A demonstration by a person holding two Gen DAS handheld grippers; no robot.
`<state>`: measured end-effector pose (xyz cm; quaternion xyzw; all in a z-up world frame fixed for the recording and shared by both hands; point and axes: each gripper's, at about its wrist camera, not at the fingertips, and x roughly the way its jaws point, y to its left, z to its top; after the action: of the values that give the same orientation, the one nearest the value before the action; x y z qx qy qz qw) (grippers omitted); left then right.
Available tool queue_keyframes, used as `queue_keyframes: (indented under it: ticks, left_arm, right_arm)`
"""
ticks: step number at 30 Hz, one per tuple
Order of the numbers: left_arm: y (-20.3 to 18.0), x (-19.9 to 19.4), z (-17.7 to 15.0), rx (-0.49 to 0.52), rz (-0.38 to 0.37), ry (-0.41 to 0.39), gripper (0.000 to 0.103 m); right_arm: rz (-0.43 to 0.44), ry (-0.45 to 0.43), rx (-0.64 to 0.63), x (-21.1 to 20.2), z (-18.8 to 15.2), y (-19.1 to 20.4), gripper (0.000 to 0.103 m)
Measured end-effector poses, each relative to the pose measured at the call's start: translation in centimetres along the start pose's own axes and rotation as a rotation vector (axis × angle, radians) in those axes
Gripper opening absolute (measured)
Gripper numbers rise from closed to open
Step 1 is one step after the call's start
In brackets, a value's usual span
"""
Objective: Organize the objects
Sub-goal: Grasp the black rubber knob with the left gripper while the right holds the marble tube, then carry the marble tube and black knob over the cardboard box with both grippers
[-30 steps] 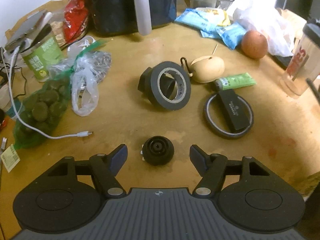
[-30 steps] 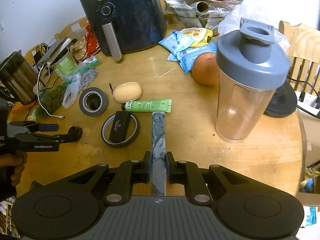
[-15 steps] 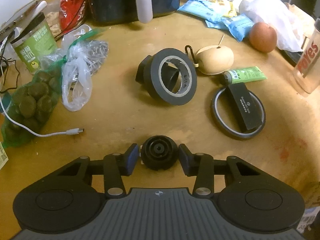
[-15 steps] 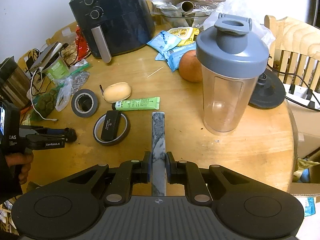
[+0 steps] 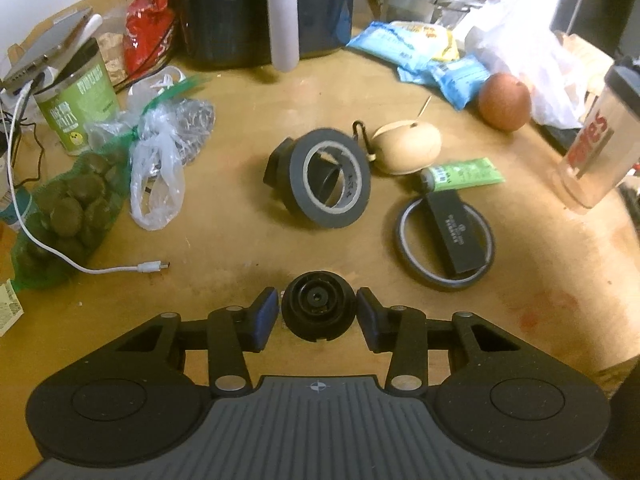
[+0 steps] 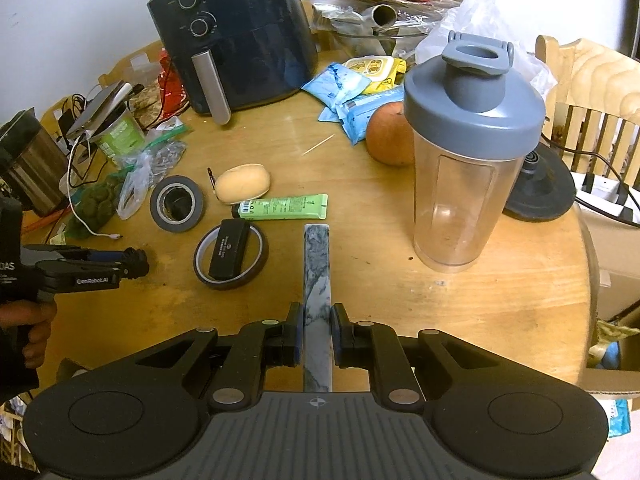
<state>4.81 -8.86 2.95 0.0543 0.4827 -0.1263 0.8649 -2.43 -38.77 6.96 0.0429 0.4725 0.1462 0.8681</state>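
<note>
My left gripper (image 5: 318,310) is shut on a small round black knob (image 5: 319,305), held just above the wooden table (image 5: 240,240). From the right wrist view the left gripper (image 6: 132,262) and the knob (image 6: 138,263) show at the left. My right gripper (image 6: 317,328) is shut on a flat grey marbled bar (image 6: 317,264) that sticks out forward over the table. A grey tape roll (image 5: 330,178), a thin tape ring (image 5: 444,242) with a black box (image 5: 456,236) on it, a beige pouch (image 5: 408,146) and a green tube (image 5: 464,174) lie ahead.
A dark air fryer (image 6: 232,32) stands at the back. A clear shaker bottle (image 6: 466,160) with a grey lid stands right of the bar. An orange fruit (image 6: 386,136), snack packets (image 6: 352,88), plastic bags (image 5: 160,152), a green can (image 5: 76,104) and a white cable (image 5: 100,268) crowd the table.
My left gripper closed its fingers around the black knob and lifted it slightly. My right gripper, still holding the bar, shifted and pulled back a little.
</note>
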Motion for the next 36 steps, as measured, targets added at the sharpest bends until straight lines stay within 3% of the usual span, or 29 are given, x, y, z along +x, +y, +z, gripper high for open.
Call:
queue_keyframes:
  ticks: [16,36]
  left_arm:
    - [-1.2,-5.9,-0.3,-0.012,-0.062,-0.081,0.042]
    - [-3.0,-11.9,-3.6,-0.01,-0.159,-0.09,0.042]
  right_arm:
    - [0.039,-0.021,-0.019,-1.3,-0.3,1.5,0.017]
    - [0.12,-0.041,0.035,-3.4,-2.1,3.0,0.017]
